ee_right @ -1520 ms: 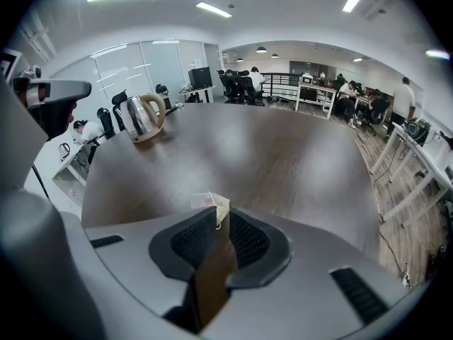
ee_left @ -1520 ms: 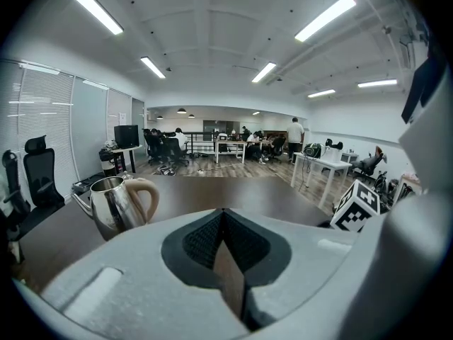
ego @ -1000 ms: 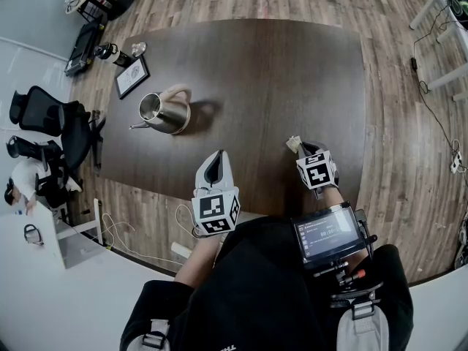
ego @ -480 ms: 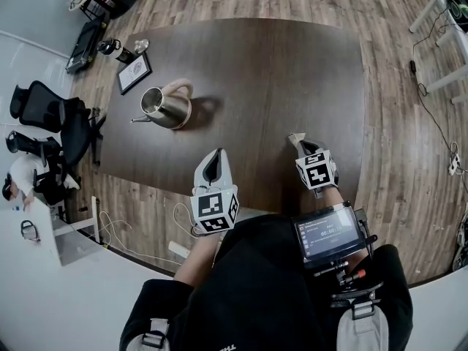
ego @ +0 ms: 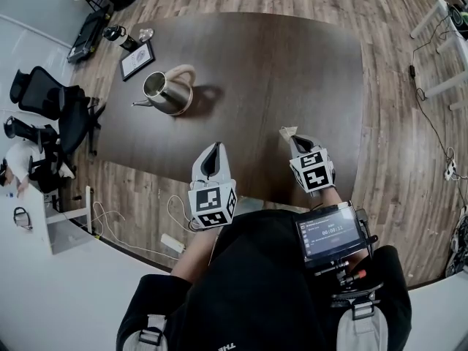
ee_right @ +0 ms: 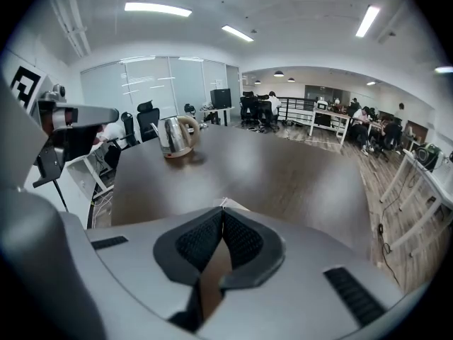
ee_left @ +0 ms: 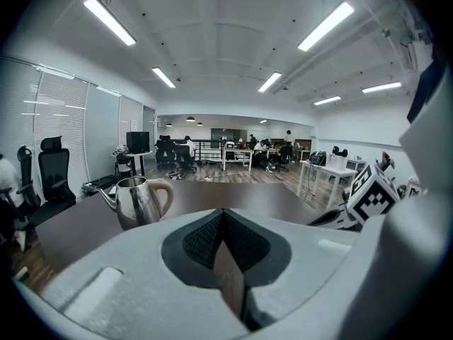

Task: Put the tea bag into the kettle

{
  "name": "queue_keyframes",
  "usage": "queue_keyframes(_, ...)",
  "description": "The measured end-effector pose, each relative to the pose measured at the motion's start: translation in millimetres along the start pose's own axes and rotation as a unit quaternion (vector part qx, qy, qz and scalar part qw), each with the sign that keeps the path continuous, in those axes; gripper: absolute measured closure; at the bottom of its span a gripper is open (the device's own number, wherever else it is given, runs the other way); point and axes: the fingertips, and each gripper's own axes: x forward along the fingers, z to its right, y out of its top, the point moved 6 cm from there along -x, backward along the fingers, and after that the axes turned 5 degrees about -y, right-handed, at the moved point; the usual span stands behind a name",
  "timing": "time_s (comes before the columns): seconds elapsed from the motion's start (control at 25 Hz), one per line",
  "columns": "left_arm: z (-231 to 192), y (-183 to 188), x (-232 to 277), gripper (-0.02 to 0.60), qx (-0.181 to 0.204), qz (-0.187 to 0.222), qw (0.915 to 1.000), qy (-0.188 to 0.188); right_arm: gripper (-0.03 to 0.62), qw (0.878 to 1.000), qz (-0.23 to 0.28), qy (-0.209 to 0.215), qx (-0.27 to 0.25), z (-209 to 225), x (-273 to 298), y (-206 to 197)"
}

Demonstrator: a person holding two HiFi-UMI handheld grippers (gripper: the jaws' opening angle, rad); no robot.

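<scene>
Right gripper: the right gripper (ego: 295, 141) has just been closing its jaws, and they are pinched on the small pale paper tea bag (ego: 287, 131). A corner of the bag pokes out past the tips.
Left gripper: the left gripper (ego: 213, 151) has its jaws together, and I see nothing held in them. It hangs level with the right gripper, off to that gripper's left.
Tea bag, place: in the right gripper's pads, with the dark brown wooden table (ego: 292, 64) below it. From here I cannot tell whether it hangs clear of the table.
Tea bag, handling: I judge it very light, soft and easy to crumple. The paper could tear under a hard squeeze, and it may flutter or swing when carried. A flat pinch on an edge or corner, as now, seems the right hold. No string or tag is visible.
Kettle, place: the shiny steel kettle with a tan curved handle (ego: 167, 93) stands upright on the table. It is well ahead of the right gripper and to its left, beyond the left gripper.
Kettle, contents: its top is open and no lid is in sight. I cannot see whether there is water or anything else inside.
Risk: the mouth looks fairly narrow, so a light bag let go off-centre could catch on the rim or handle.
</scene>
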Motion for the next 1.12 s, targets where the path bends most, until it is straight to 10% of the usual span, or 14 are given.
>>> queue_keyframes(1.12,-67.5,-43.7,-115.0,0.577,-0.093,0.032,0.9765,0.192,0.585,0.954,0.153,0.219,-0.134,-177.7,-45.5,111.8)
